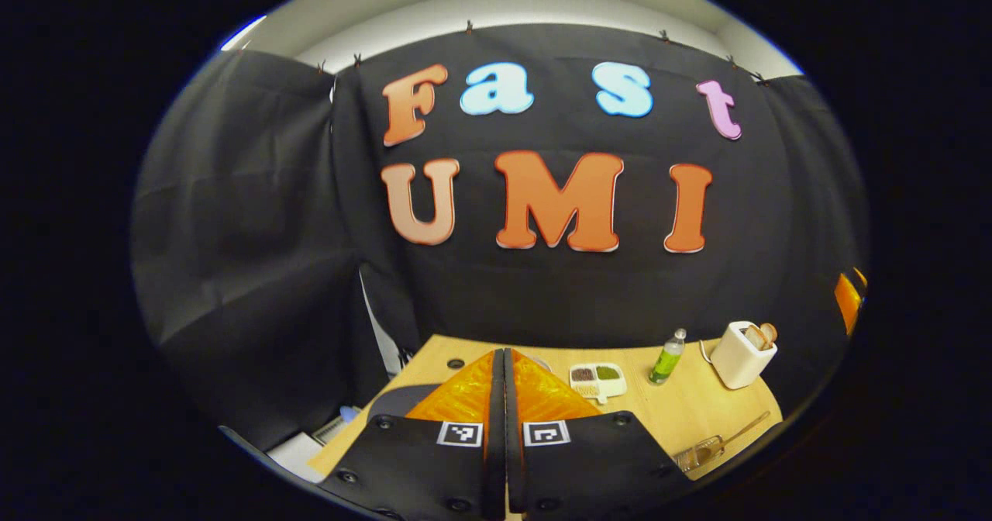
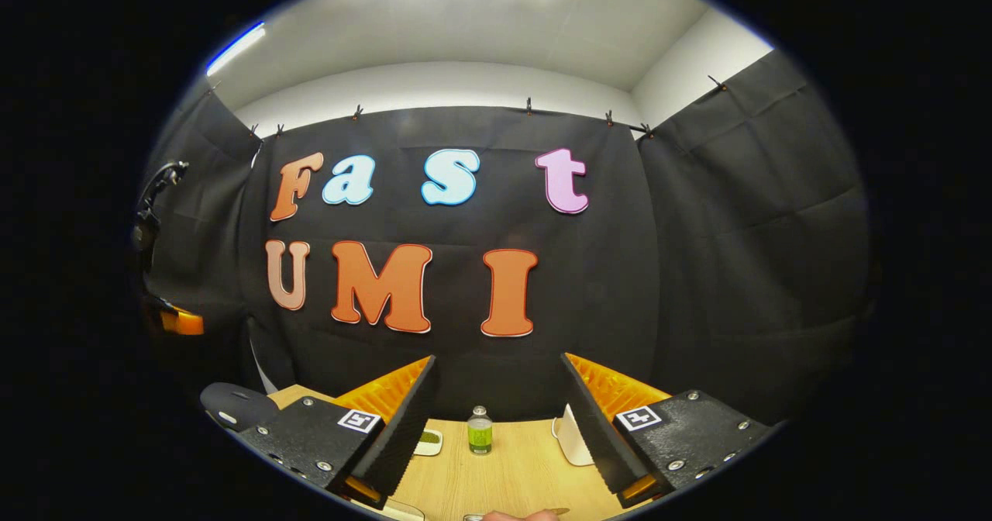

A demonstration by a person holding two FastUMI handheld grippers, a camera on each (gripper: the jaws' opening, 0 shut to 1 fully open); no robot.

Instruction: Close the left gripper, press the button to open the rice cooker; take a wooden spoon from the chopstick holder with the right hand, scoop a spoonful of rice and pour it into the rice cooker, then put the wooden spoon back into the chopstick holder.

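The left gripper (image 1: 504, 366) is pressed together, holding nothing, above the near left of the wooden surface (image 1: 690, 412). The right gripper (image 2: 496, 381) is spread wide and empty. A dark rounded rice cooker (image 2: 232, 406) sits far left; a bottle (image 2: 480, 430) stands between the right gripper's fingers.

Rice cooker (image 2: 232, 406) partly behind finger.

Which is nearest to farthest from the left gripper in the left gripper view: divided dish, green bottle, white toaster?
From the left gripper:
1. Divided dish, just right of the fingertips on the table.
2. Green bottle, farther right, standing upright.
3. White toaster, farthest right, near the table's back edge.
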